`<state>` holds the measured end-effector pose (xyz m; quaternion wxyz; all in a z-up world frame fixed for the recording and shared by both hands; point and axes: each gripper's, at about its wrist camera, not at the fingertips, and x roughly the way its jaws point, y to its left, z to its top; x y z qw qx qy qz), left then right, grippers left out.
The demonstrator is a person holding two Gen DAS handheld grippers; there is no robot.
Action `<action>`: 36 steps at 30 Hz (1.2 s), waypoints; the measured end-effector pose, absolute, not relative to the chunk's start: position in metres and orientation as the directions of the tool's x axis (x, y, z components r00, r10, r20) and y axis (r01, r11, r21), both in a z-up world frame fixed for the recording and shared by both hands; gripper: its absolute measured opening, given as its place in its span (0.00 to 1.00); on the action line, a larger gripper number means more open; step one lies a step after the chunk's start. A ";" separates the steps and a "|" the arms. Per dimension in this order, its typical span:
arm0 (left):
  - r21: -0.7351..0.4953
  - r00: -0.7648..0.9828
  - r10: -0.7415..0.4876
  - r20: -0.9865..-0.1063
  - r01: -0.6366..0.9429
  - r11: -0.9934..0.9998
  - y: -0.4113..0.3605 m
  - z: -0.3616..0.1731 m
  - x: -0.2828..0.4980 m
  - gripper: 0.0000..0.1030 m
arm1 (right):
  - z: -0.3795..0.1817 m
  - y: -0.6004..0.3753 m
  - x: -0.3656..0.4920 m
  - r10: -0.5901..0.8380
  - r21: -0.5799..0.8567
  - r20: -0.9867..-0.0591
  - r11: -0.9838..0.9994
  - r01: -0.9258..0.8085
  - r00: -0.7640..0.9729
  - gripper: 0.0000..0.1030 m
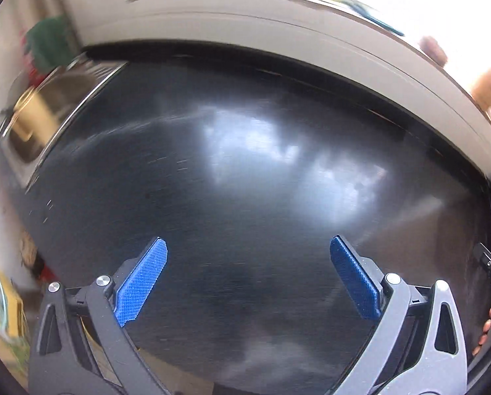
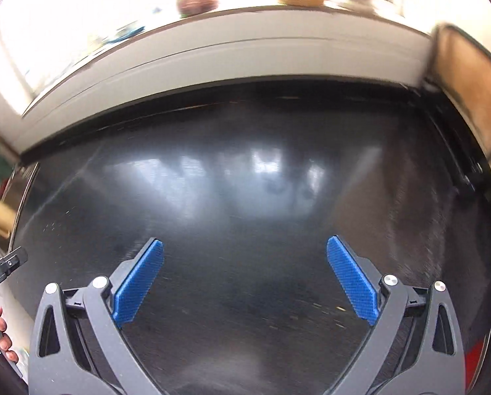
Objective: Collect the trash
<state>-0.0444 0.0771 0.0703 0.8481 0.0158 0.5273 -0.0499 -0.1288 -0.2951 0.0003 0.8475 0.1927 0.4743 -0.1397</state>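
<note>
Countertop (image 1: 245,197) is glossy black with whitish-blue reflections. Both the left gripper (image 1: 248,276) and right gripper (image 2: 245,276) have bright blue cross-hatch textured pads (image 1: 143,283) on dark grey frames. Wall strip (image 2: 212,59) behind is off-white, the sink (image 1: 47,105) steel-coloured.

A home kitchen: a glossy black counter (image 1: 245,181) with a steel sink (image 1: 44,112) set at its left end, below a bright window sill (image 2: 212,52).

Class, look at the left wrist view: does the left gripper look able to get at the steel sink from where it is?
Probably yes. The left gripper is open and holds nothing, and the dark countertop between it and the sink at far left shows nothing in the way, though the picture is blurred.
</note>
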 end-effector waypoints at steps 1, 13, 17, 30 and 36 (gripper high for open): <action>-0.020 0.435 -0.072 -0.897 0.123 0.992 0.065 0.073 -0.047 0.93 | 0.000 -0.303 -0.135 -0.057 0.198 -0.859 0.879 0.433 0.508 0.93; 0.032 0.400 -0.115 -0.909 0.342 0.939 -0.054 0.067 -0.069 0.94 | -0.014 -0.354 -0.185 -0.067 0.235 -0.873 0.810 0.536 0.484 0.93; 0.074 0.411 -0.096 -0.907 0.381 0.922 -0.073 0.065 -0.080 0.93 | -0.016 -0.361 -0.190 -0.063 0.241 -0.870 0.811 0.533 0.489 0.93; 0.124 0.429 -0.074 -0.900 0.416 0.901 -0.105 0.065 -0.097 0.94 | -0.029 -0.372 -0.185 -0.012 0.261 -0.877 0.828 0.497 0.480 0.93; 0.149 0.453 -0.062 -0.889 0.415 0.897 -0.113 0.068 -0.105 0.94 | -0.031 -0.370 -0.185 0.002 0.265 -0.870 0.846 0.464 0.493 0.93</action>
